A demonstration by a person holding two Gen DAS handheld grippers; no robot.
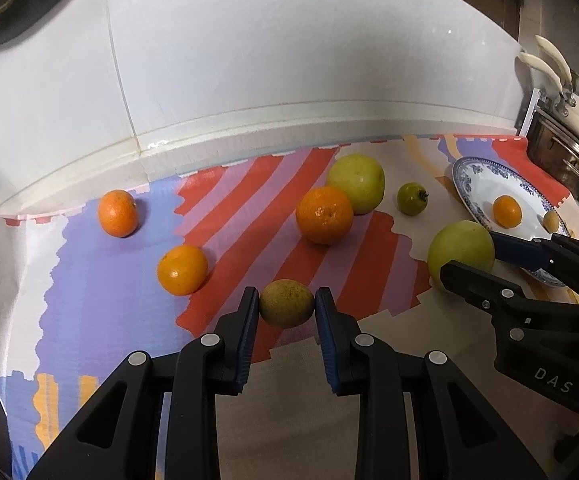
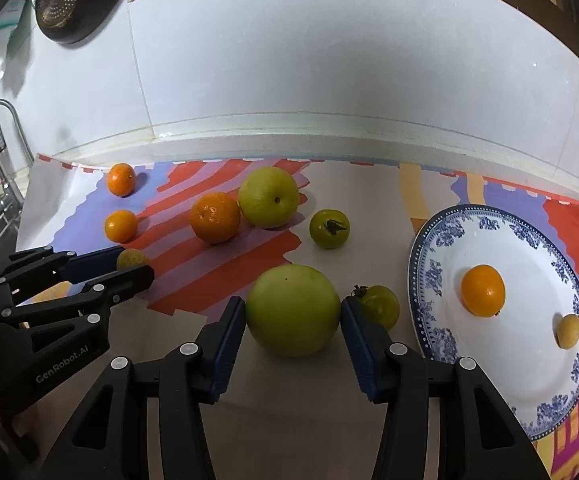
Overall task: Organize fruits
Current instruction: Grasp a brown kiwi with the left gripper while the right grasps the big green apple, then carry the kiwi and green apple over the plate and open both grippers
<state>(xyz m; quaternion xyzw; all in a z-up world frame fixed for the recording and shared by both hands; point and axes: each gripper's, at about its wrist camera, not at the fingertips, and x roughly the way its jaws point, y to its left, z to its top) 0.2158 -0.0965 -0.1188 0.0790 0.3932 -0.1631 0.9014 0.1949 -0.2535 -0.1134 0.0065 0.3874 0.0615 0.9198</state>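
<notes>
we saw two fruits on the plate [image 2: 441, 240] at right; the apple [image 2: 292, 314] lay just left of it, oranges [image 2: 215, 217] behind.

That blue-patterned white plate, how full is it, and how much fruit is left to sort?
Done: the blue-patterned white plate holds a small orange and a tiny yellow fruit. In hand: the left tongs clamp a speckled yellow-brown fruit; the right tongs bracket a big green apple. Left: three oranges, another apple and two green tomatoes on the cloth.

Oranges: four, one [image 2: 482, 290] on plate [image 2: 429, 264]. Big green fruits: two [image 2: 292, 309]. Green tomatoes: two [image 2: 329, 228]. Small yellow-brown fruits: two, possibly longans [image 2: 568, 331]. Plate: one.
</notes>
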